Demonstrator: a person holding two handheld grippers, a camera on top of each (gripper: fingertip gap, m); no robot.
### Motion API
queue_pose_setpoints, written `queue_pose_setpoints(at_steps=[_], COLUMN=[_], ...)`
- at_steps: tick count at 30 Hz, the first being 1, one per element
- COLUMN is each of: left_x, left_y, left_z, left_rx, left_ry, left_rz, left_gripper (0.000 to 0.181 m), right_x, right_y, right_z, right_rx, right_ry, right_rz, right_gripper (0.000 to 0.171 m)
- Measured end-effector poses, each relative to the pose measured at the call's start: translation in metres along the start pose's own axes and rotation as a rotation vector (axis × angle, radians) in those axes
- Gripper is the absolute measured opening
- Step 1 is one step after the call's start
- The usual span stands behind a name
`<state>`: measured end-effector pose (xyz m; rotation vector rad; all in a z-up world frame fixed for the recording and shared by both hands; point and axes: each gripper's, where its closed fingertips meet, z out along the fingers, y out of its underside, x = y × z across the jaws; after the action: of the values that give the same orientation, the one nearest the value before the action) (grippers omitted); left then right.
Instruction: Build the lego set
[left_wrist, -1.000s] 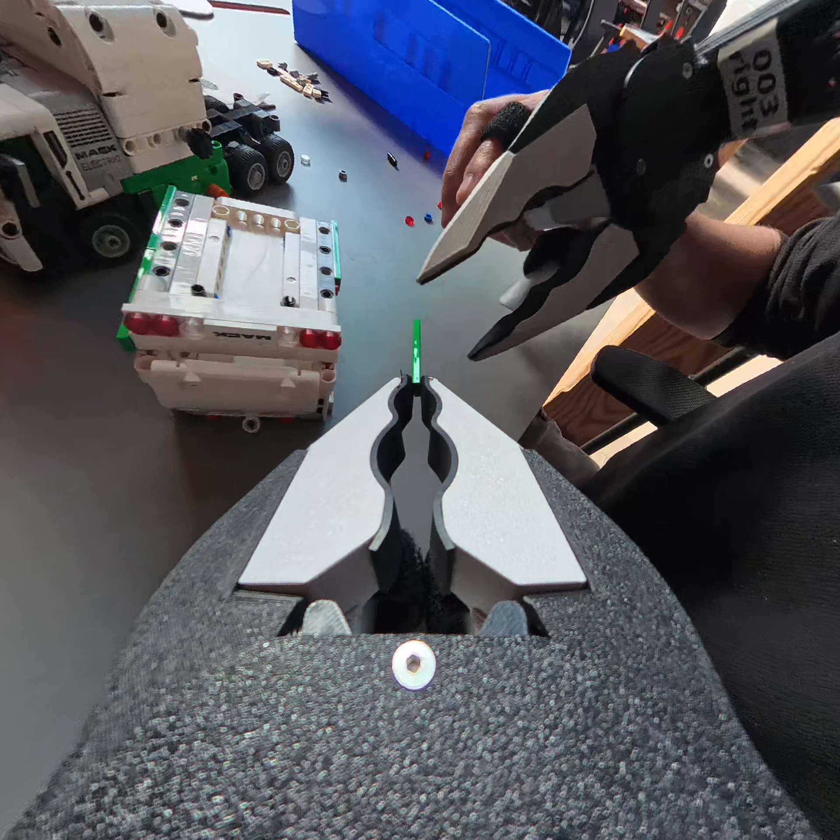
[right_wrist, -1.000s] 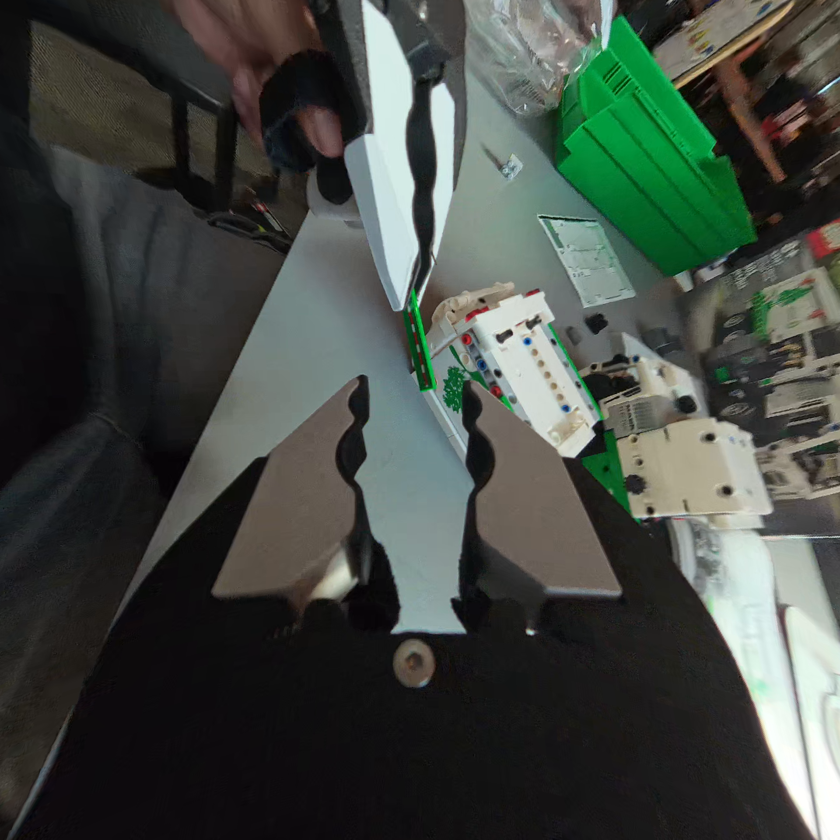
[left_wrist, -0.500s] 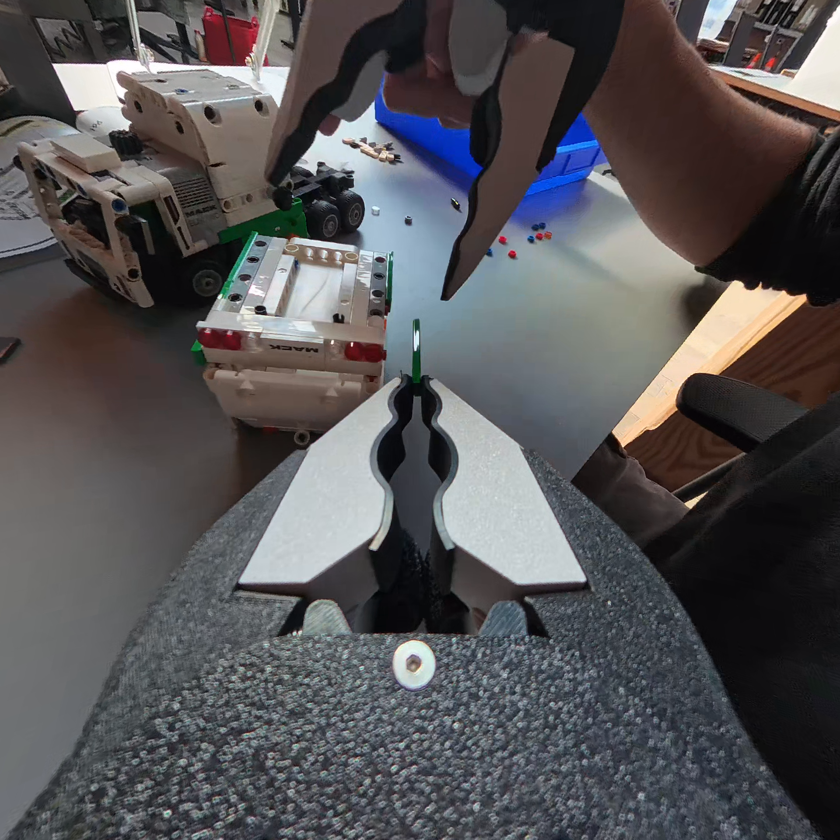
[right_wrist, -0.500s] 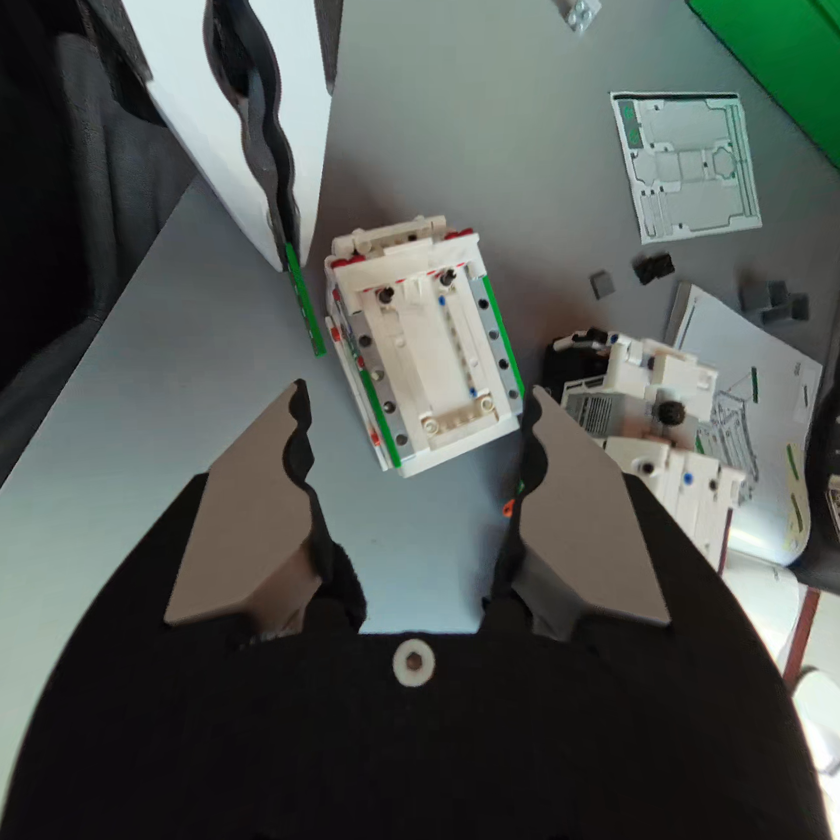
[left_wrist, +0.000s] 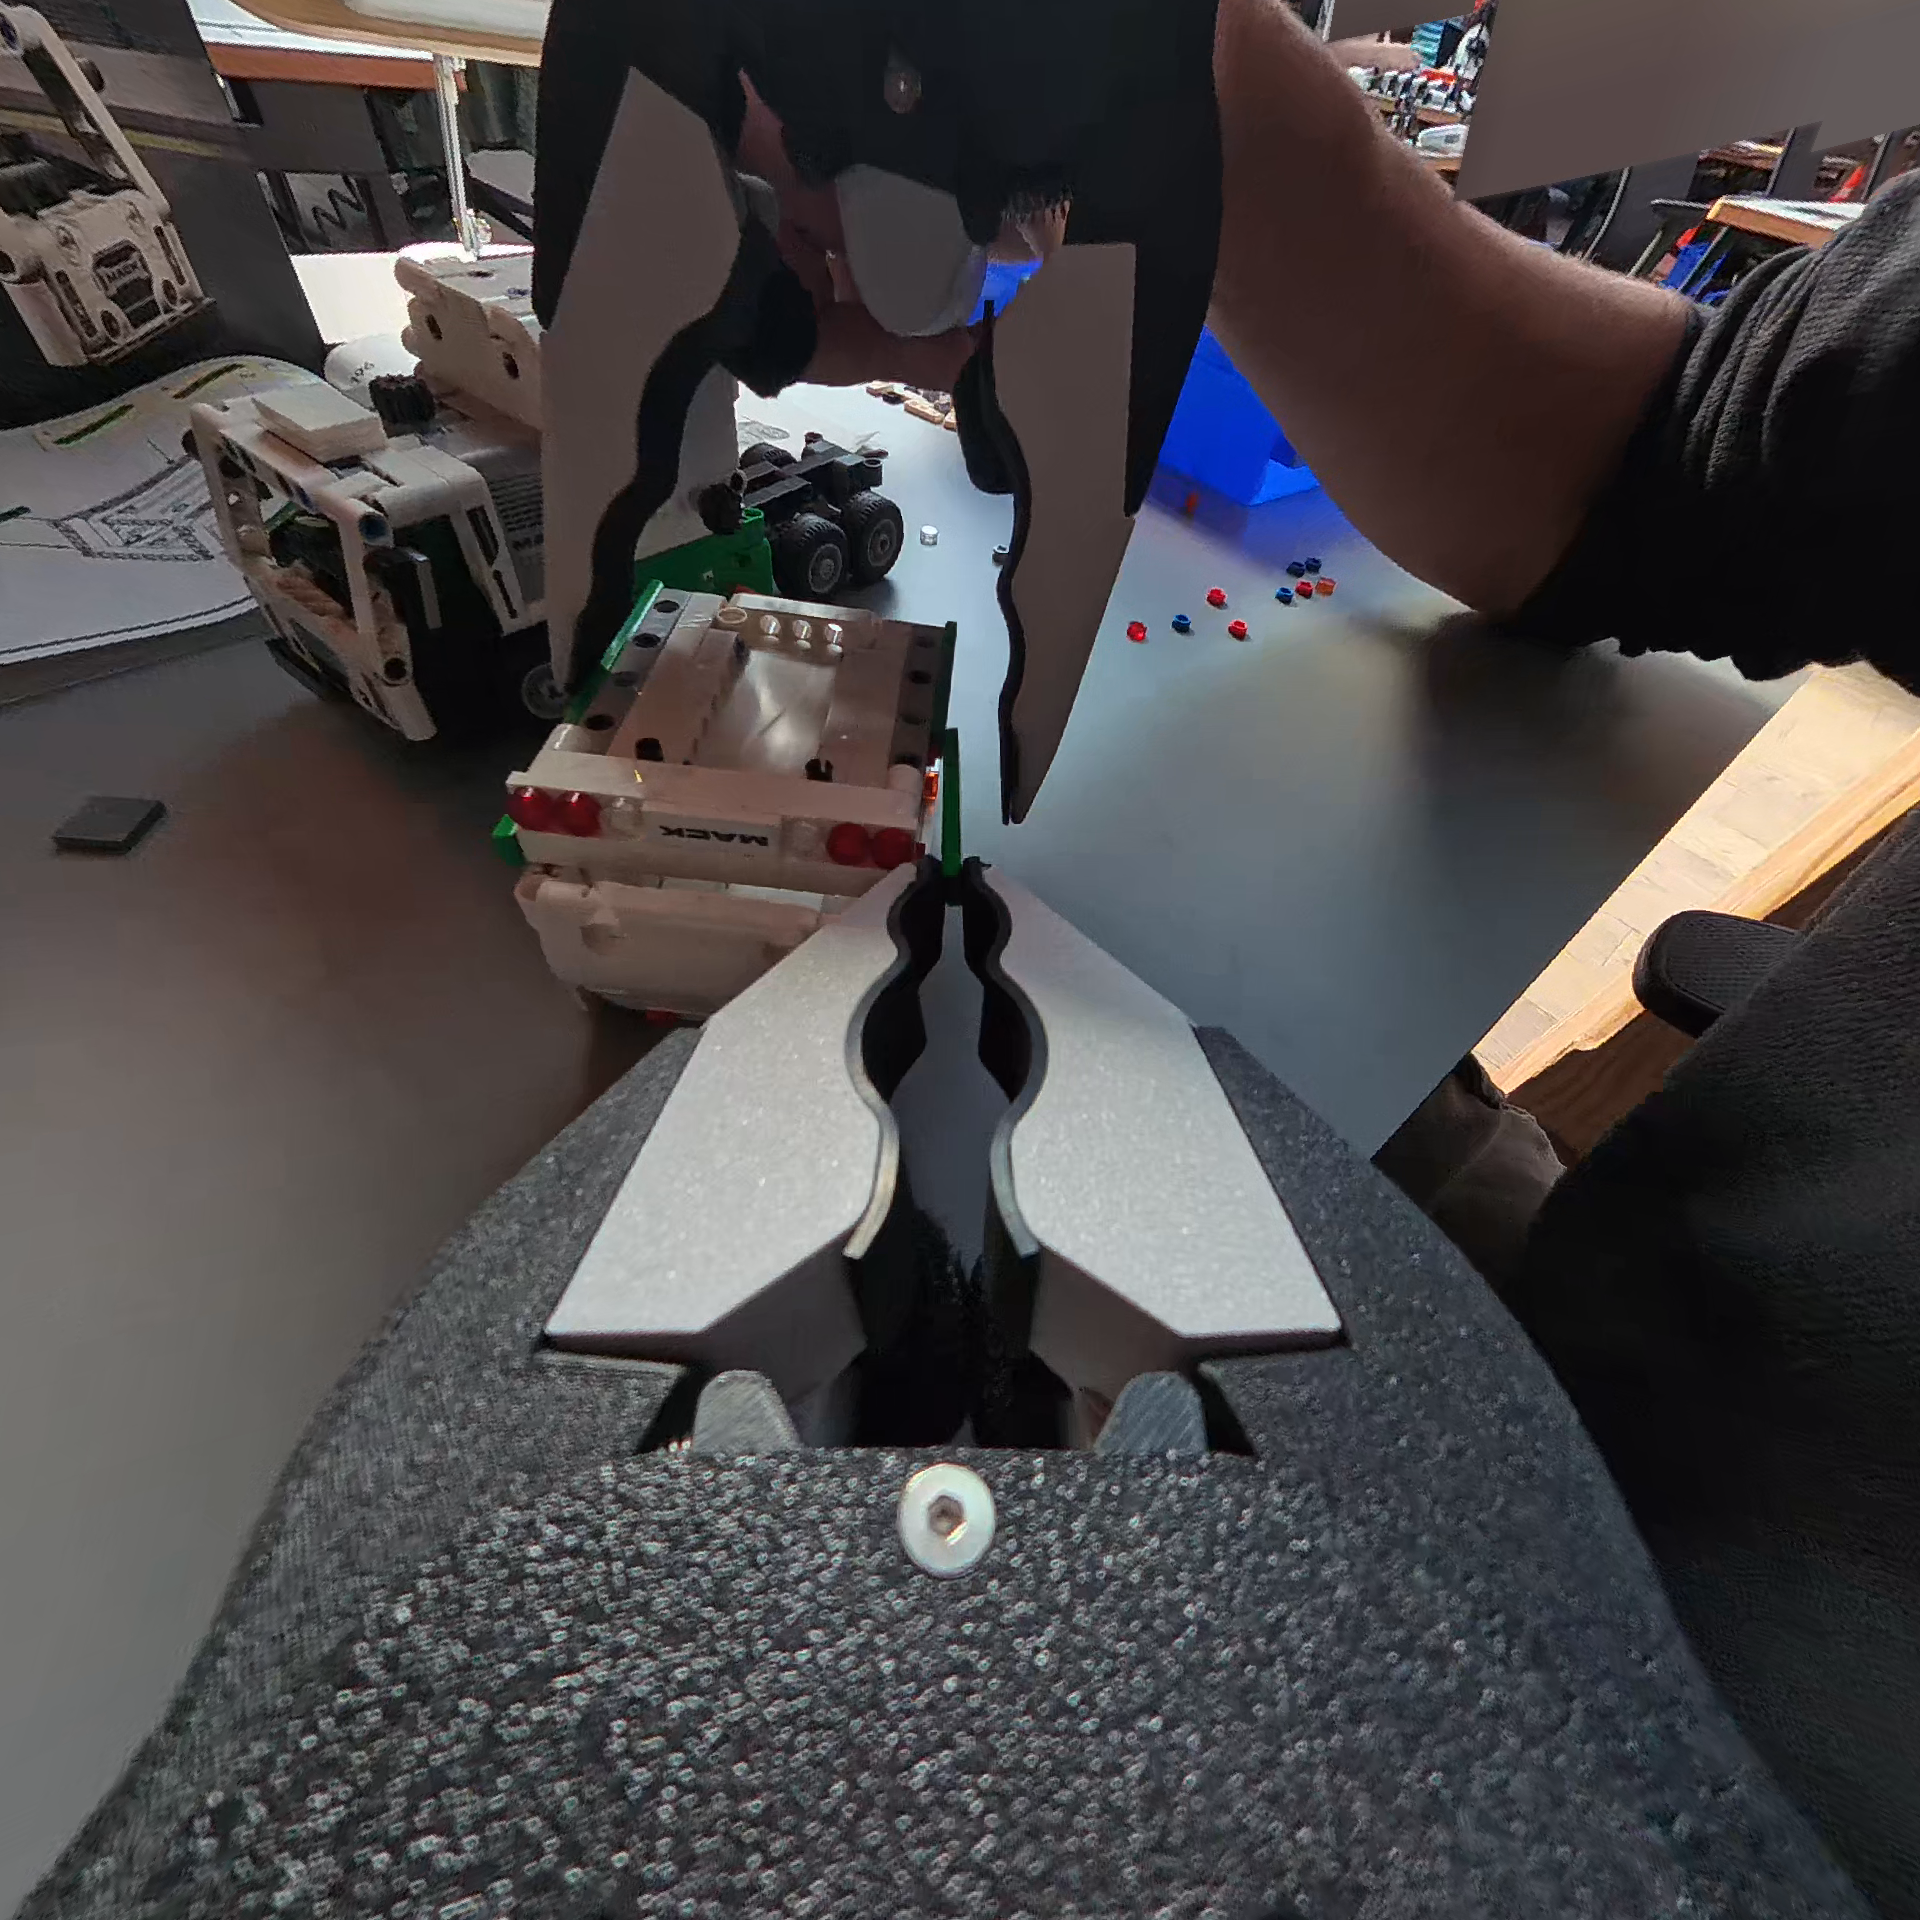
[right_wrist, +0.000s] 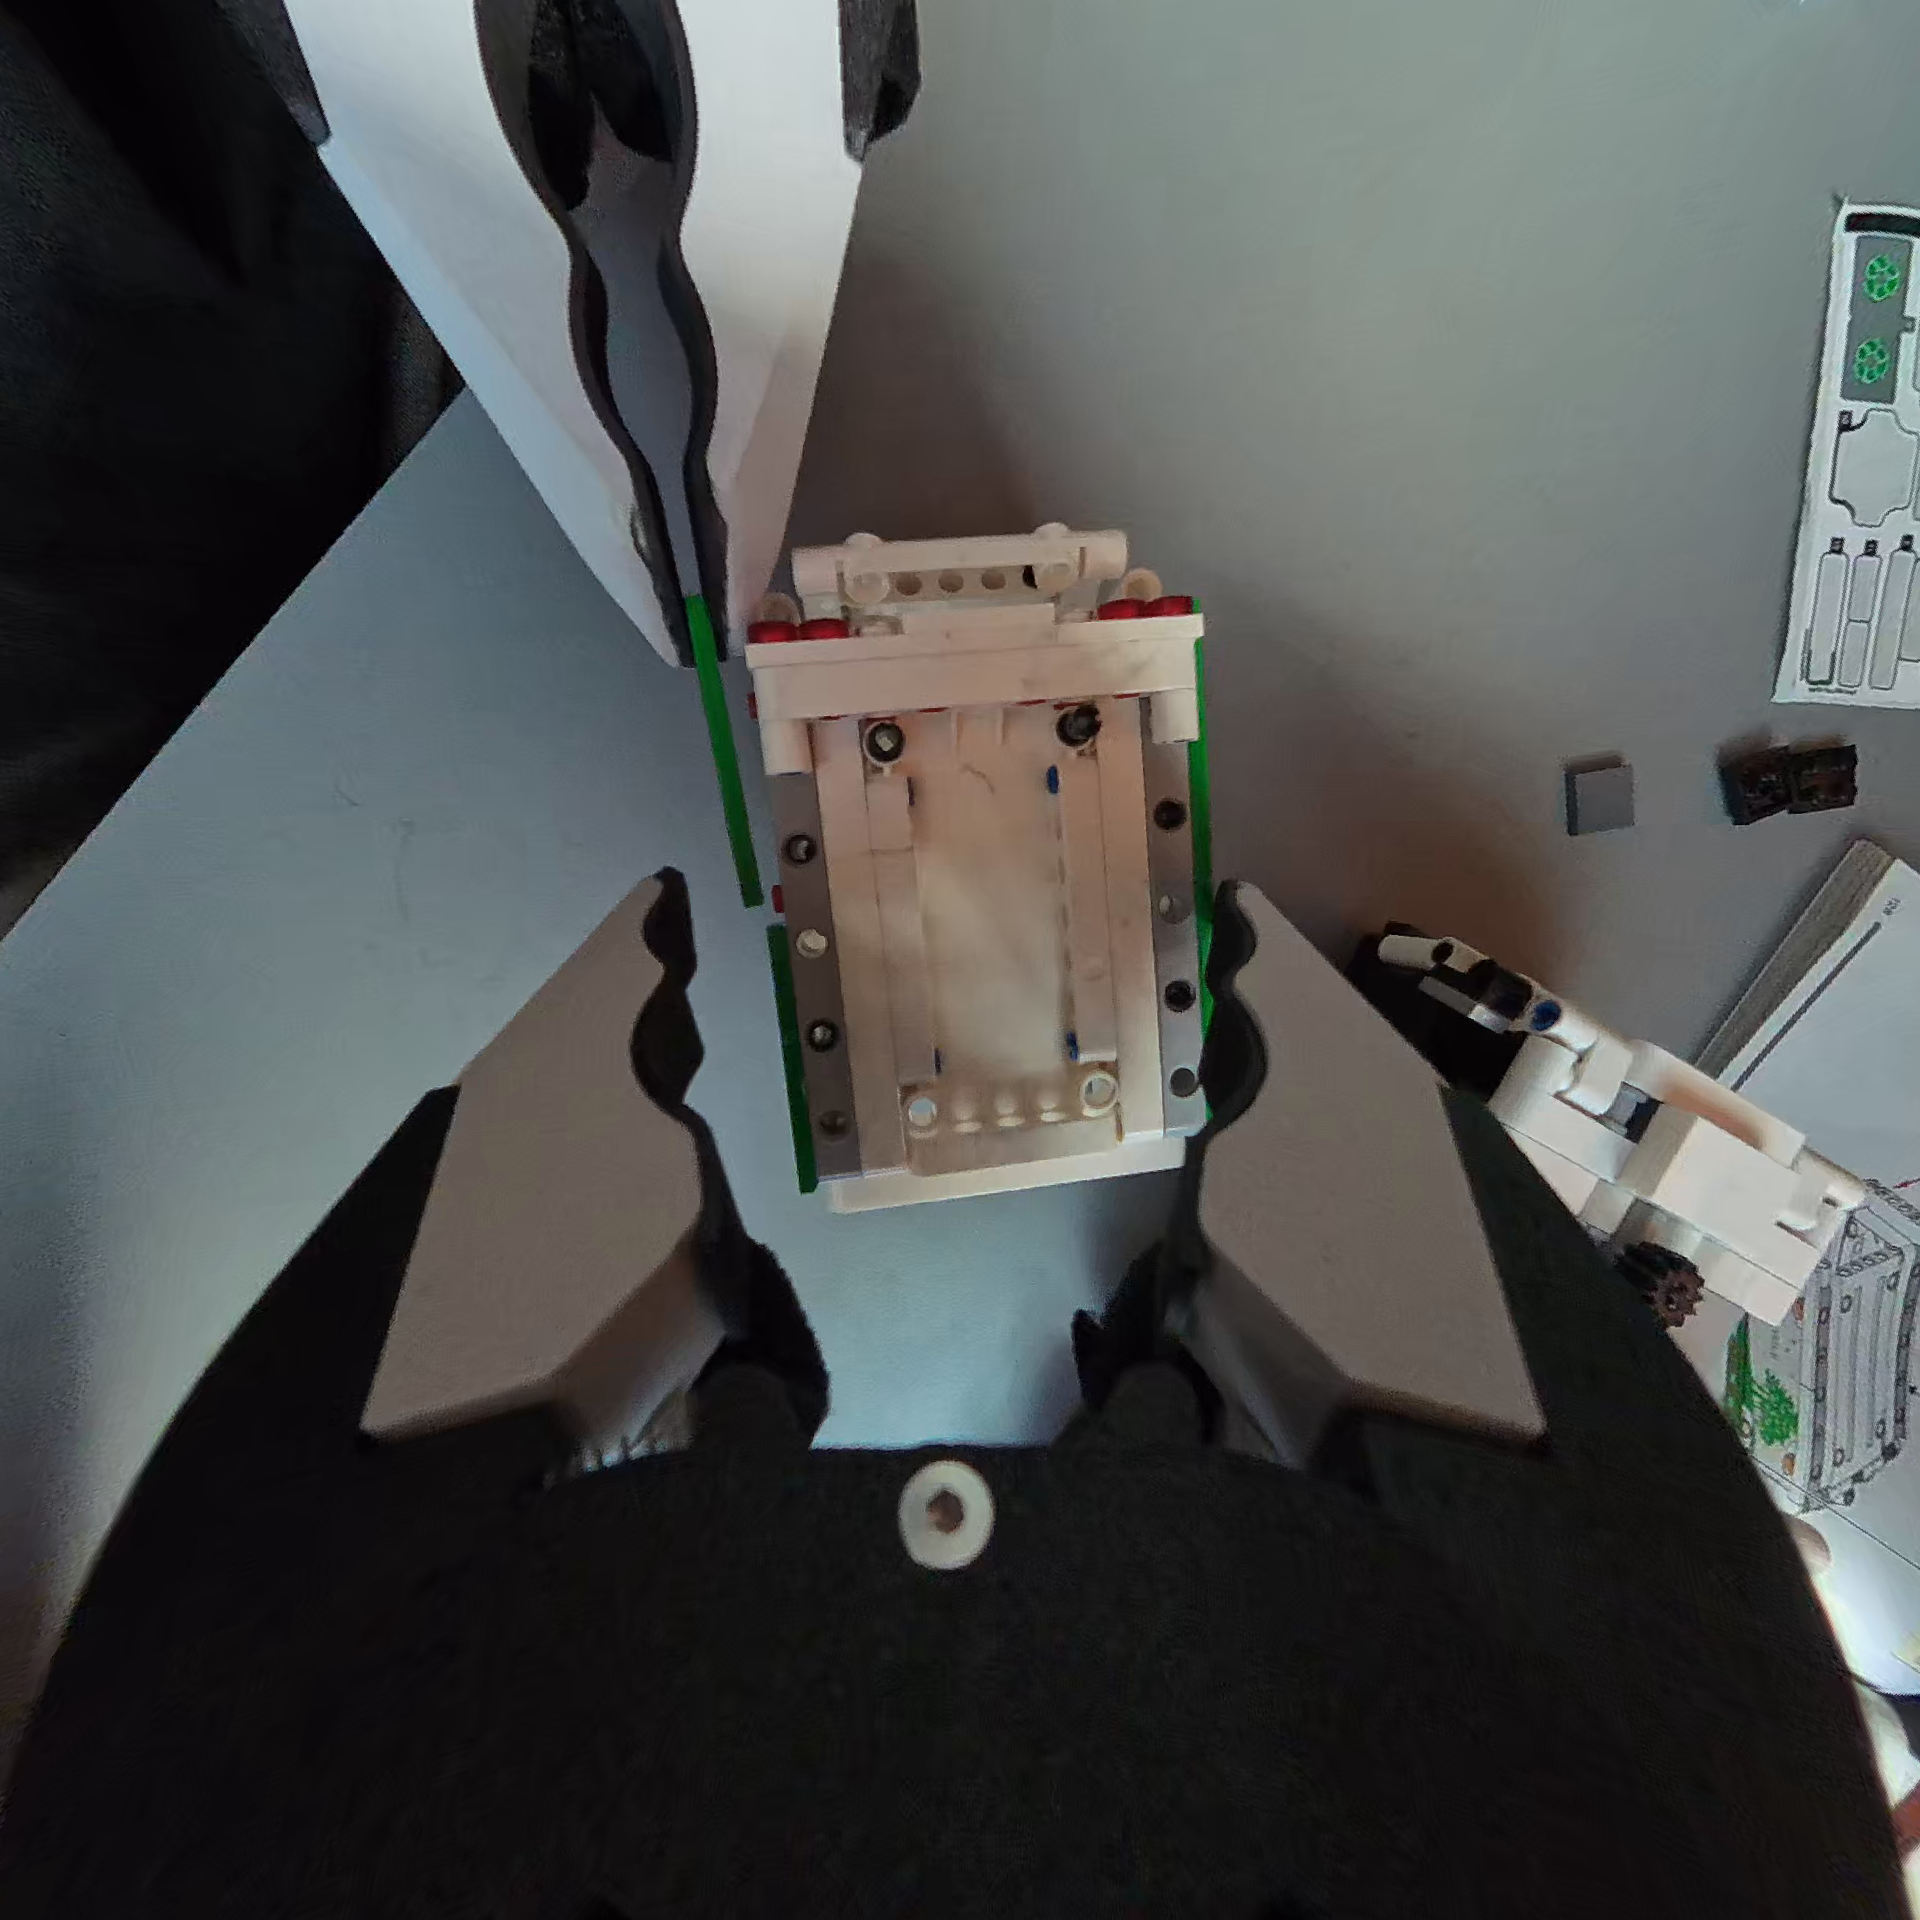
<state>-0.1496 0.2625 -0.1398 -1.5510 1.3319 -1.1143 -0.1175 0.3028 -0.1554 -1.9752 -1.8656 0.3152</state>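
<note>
A white box-shaped lego module (right_wrist: 987, 883) with red studs and green edges sits on the grey table; it also shows in the left wrist view (left_wrist: 727, 748). My left gripper (left_wrist: 948, 868) is shut on a thin green strip (left_wrist: 948, 790). It holds the strip (right_wrist: 722, 748) close along the module's side, slightly angled; I cannot tell whether they touch. The left gripper (right_wrist: 696, 623) shows white at the upper left in the right wrist view. My right gripper (right_wrist: 948, 888) is open wide and empty, one finger on each side of the module. It hangs over the module in the left wrist view (left_wrist: 790, 748).
A white and green truck cab (left_wrist: 364, 520) stands behind the module and also shows in the right wrist view (right_wrist: 1610, 1122). An instruction booklet (right_wrist: 1849, 1143), a sticker sheet (right_wrist: 1860, 447), small grey (right_wrist: 1598, 795) and dark (right_wrist: 1787, 781) pieces lie nearby. A blue bin (left_wrist: 1226, 436) and loose studs (left_wrist: 1226, 613) are farther back. Some 6 cm of space lies between my two pairs of fingers.
My right gripper swung over the module, opened wider and came down astride it. My left gripper carried the green strip up to the module's side.
</note>
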Motion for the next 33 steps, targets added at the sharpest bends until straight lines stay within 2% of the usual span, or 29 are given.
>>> queue_pose_setpoints(at_steps=[5, 12, 17, 20, 23, 33], left_x=[0.0000, -0.0006, -0.0003, 0.0004, 0.0015, -0.0007], left_y=[0.0003, 0.0005, 0.0034, 0.0025, 0.0019, 0.0013], left_z=[0.0015, 0.0031, 0.0049, 0.0050, 0.0053, 0.0071], left_rx=[-0.006, -0.016, -0.044, -0.037, -0.032, -0.034], left_ry=[-0.009, -0.015, -0.032, -0.028, -0.025, -0.083], left_rz=[0.012, 0.022, 0.056, 0.058, 0.062, 0.111], left_gripper=[0.002, 0.002, 0.002, 0.001, 0.002, 0.002], right_x=[0.0051, 0.0058, 0.0012, 0.0013, 0.0042, 0.0059], right_y=[0.0043, 0.0061, 0.0063, 0.0049, 0.0057, 0.0075], right_z=[-0.0012, -0.0013, -0.0005, -0.0008, -0.0013, -0.0019], right_rx=[-0.015, -0.034, -0.055, -0.053, -0.054, -0.065], right_ry=[0.042, 0.052, 0.034, 0.025, 0.044, 0.044], right_rz=[-0.026, -0.024, -0.012, 0.015, 0.012, 0.019], right_gripper=[0.085, 0.085, 0.095, 0.094, 0.086, 0.085])
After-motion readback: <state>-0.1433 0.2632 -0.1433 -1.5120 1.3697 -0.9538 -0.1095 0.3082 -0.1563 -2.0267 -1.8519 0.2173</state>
